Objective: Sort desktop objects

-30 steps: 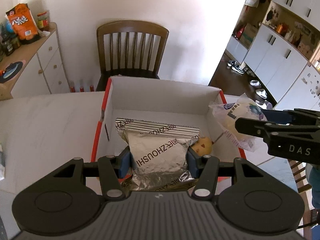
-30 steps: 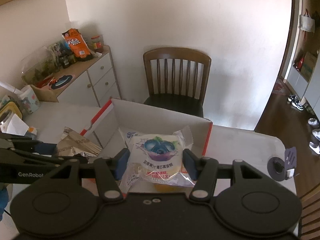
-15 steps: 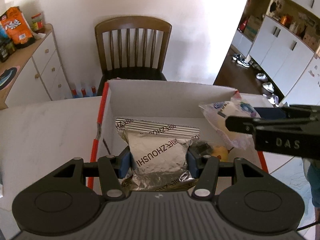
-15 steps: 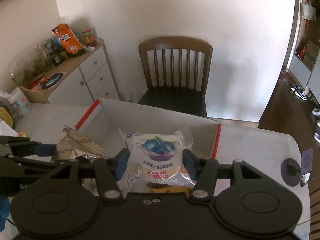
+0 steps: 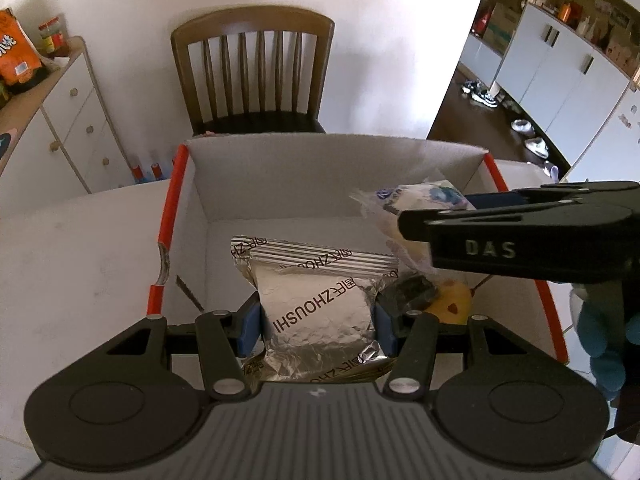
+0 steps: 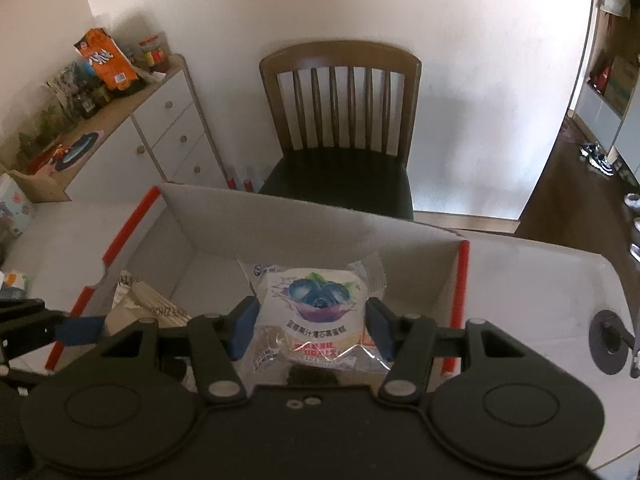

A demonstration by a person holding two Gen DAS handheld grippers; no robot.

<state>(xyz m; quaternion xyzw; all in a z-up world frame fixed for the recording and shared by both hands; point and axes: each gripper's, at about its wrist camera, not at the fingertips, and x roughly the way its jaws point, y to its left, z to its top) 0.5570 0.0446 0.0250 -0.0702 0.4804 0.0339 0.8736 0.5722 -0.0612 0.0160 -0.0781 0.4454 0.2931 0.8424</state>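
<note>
The left gripper point(image 5: 318, 322) is clamping a silver foil packet point(image 5: 318, 312) between its blue pads, and the right gripper point(image 6: 310, 328) is squeezing a clear-wrapped blueberry cake point(image 6: 316, 308) the same way; both jaws are grasping their loads over the open cardboard box point(image 5: 280, 184) sitting on the white worktop point(image 5: 80, 260).

Only the left wrist view is showing the box floor at the right, where a yellow toy point(image 5: 450, 306) and a dark object point(image 5: 412, 290) are lying just beside the foil packet. It is also showing the right gripper from the side, crossing over the box's right wall, with a blue-gloved hand point(image 5: 604, 340) below it. Only the right wrist view is showing a round black fitting point(image 6: 610, 342) on the worktop, well apart from the box.

The dark object is too shadowed to identify. In the right wrist view the foil packet point(image 6: 148, 300) is appearing only as a crumpled corner, and the left gripper point(image 6: 36, 328) is being cut off at the frame's left edge.

The box's far half is lying bare, its red-edged side walls point(image 6: 460, 292) framing the open room, and a wooden chair point(image 6: 340, 128) is standing just behind the far wall.
</note>
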